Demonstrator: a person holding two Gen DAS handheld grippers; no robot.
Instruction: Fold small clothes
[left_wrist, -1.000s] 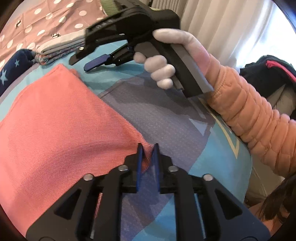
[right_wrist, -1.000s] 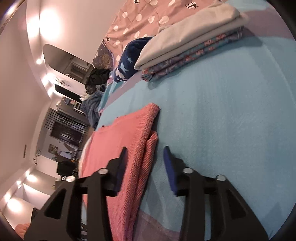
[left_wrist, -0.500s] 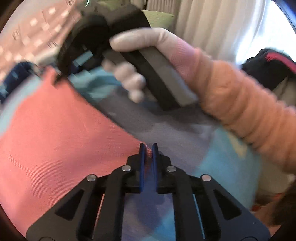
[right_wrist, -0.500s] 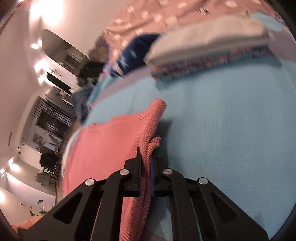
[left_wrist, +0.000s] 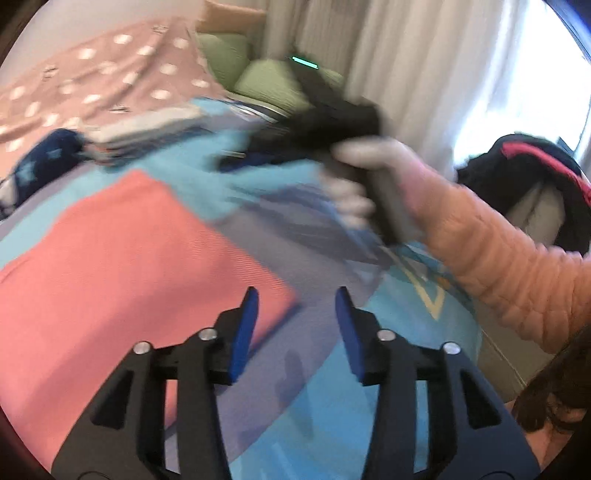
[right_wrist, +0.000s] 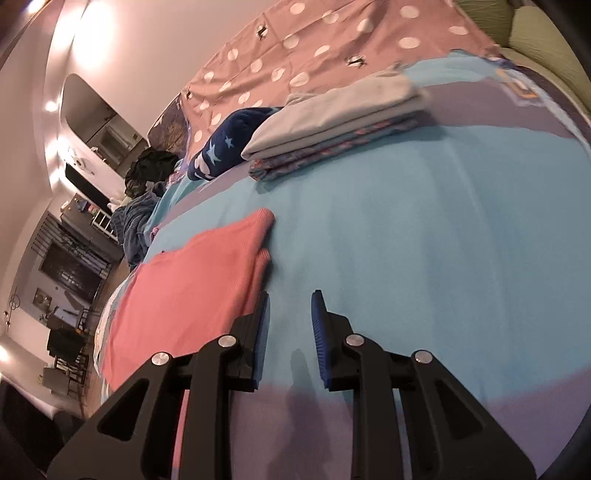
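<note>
A coral-pink knit garment (left_wrist: 122, 273) lies flat and folded on the blue bedspread (right_wrist: 424, 229). It also shows in the right wrist view (right_wrist: 192, 284), with its doubled edge on the right. My left gripper (left_wrist: 295, 314) is open and empty, just off the garment's near right corner. My right gripper (right_wrist: 290, 321) is open and empty, its left finger beside the garment's folded edge. In the left wrist view the right gripper (left_wrist: 325, 125) is blurred, held in a gloved hand above the bed.
A stack of folded clothes (right_wrist: 332, 125) lies at the far side of the bed, next to a navy star-print item (right_wrist: 225, 147). A pink polka-dot cover (right_wrist: 303, 51) and green pillows (left_wrist: 258, 70) lie behind. A dark bag (left_wrist: 532, 184) sits at the right.
Both grippers were shut on the pink garment's edge half a second ago. Both have opened and let go, and have drawn back from the garment, which now lies flat.
</note>
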